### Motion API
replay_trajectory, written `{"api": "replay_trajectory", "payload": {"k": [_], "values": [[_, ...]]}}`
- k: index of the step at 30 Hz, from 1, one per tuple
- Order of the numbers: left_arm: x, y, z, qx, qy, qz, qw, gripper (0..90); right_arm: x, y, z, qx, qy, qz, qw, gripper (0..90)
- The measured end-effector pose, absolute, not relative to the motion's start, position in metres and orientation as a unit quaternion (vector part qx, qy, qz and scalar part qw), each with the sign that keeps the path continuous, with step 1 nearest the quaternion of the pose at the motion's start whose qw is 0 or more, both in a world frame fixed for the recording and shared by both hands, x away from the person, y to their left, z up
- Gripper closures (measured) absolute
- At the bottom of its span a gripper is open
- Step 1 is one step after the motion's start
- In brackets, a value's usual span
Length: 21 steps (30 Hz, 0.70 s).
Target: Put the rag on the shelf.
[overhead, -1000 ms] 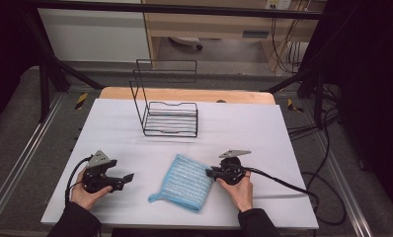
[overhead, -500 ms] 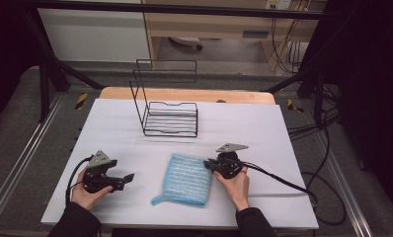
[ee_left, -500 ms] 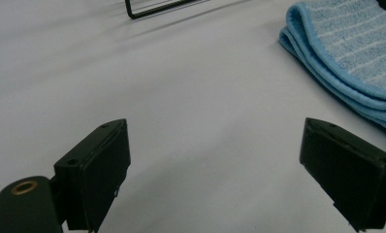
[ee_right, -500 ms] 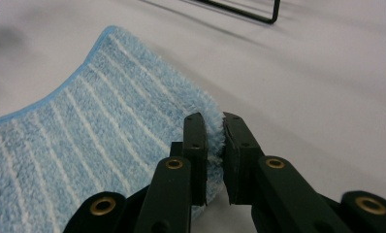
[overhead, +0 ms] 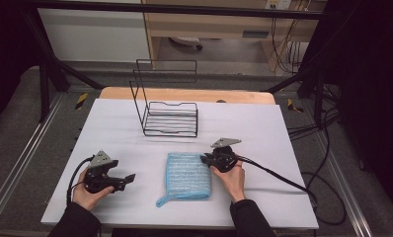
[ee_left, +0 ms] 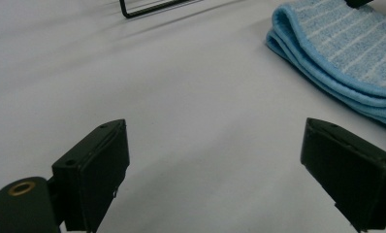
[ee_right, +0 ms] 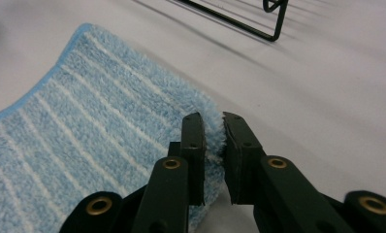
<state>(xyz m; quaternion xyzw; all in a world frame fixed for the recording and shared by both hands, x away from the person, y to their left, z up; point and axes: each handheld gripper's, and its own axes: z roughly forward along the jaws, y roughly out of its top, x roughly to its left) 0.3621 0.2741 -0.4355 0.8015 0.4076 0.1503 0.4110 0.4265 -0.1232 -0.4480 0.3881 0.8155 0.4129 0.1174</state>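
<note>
A folded light-blue striped towel (overhead: 187,175) lies flat on the white table (overhead: 263,128), its hanging loop at the near left corner. My right gripper (overhead: 205,159) grips the towel's far right corner. In the right gripper view the jaws (ee_right: 213,131) pinch the fluffy edge of the towel (ee_right: 84,136); they have just eased open a little, with the cloth still between the pads. My left gripper (overhead: 129,178) rests on the table left of the towel, jaws wide open (ee_left: 215,160) with nothing between them. The towel's folded edge (ee_left: 341,53) lies ahead of it to the right.
A black wire rack (overhead: 167,111) stands at the back middle of the table, beyond the towel; its base wires show in the gripper views (ee_left: 147,6) (ee_right: 239,19). Cables trail from both grippers. Metal rails run along both sides of the table.
The right gripper has moved a little away from the person with the towel's corner, swinging the towel from a slant to lie square with the table edge. The left gripper has stayed put.
</note>
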Motion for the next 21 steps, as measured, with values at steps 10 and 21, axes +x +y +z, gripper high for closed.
{"api": "replay_trajectory", "payload": {"k": [10,21], "values": [[0.365,0.262,-0.428,0.801,0.408,0.151,0.410,7.9,0.422,-0.137,-0.430,0.384,0.799,0.449,0.116,38.0],[0.385,0.225,-0.405,0.802,0.404,0.154,0.412,9.7,0.414,-0.157,-0.429,0.385,0.794,0.458,0.107,12.3]]}}
